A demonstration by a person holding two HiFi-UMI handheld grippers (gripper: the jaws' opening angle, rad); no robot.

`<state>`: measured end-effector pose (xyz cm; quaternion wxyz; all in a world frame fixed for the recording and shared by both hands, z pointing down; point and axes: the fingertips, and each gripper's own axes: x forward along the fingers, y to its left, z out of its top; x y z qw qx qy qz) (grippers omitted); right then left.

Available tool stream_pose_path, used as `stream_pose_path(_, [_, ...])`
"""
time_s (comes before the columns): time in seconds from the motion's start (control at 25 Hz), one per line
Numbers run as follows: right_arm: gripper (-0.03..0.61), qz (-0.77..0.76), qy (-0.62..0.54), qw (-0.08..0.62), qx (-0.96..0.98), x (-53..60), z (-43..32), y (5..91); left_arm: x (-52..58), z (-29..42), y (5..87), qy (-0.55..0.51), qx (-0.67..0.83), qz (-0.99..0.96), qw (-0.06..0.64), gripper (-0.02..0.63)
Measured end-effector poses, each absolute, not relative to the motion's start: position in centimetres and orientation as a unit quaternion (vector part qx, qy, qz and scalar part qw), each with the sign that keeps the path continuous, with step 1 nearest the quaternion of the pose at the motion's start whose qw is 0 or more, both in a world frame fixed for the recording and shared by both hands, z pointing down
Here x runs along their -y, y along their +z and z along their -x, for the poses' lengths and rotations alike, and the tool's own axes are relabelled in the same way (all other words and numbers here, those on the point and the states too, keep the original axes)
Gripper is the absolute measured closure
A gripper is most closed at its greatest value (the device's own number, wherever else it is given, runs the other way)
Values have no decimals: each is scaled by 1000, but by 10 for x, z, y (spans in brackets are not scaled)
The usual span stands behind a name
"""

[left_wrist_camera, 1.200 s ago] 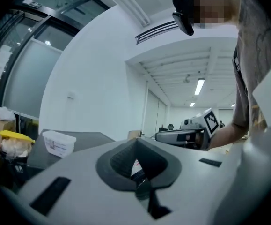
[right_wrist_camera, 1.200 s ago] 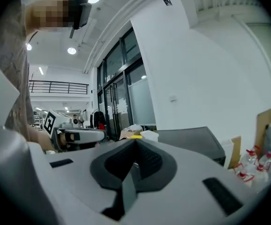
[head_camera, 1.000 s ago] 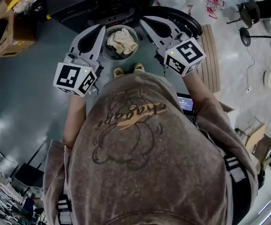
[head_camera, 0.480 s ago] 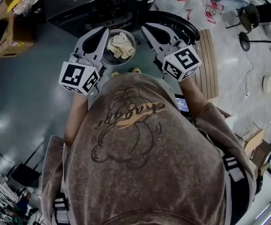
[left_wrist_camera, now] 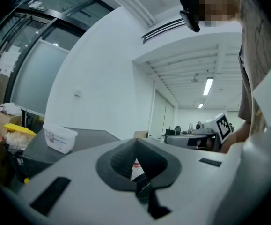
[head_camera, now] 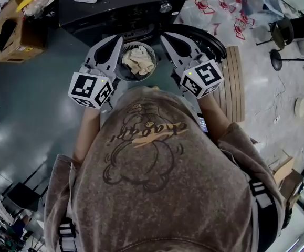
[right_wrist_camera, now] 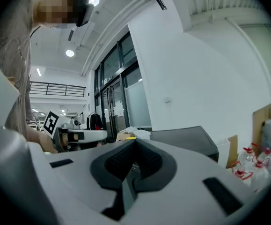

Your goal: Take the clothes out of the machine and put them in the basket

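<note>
Standing at dark machine (head_camera: pixel 121 8), person keeps left gripper (head_camera: pixel 118 39) and right gripper (head_camera: pixel 165 37) both closed, empty, flanking round basket (head_camera: pixel 118 72); beige clothes (head_camera: pixel 139 61) lie inside it.

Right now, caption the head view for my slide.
Left gripper and right gripper, both shut, flank the basket of clothes before the machine.
</note>
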<state>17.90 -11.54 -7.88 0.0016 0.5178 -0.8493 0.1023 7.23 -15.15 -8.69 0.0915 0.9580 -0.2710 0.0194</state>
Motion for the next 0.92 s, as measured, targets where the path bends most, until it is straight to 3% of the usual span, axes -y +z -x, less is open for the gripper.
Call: stream_pose_path(0.92, [583,-502,123,2,856,113,-189,-77,149,-70,-82,32,275,-955,105,609])
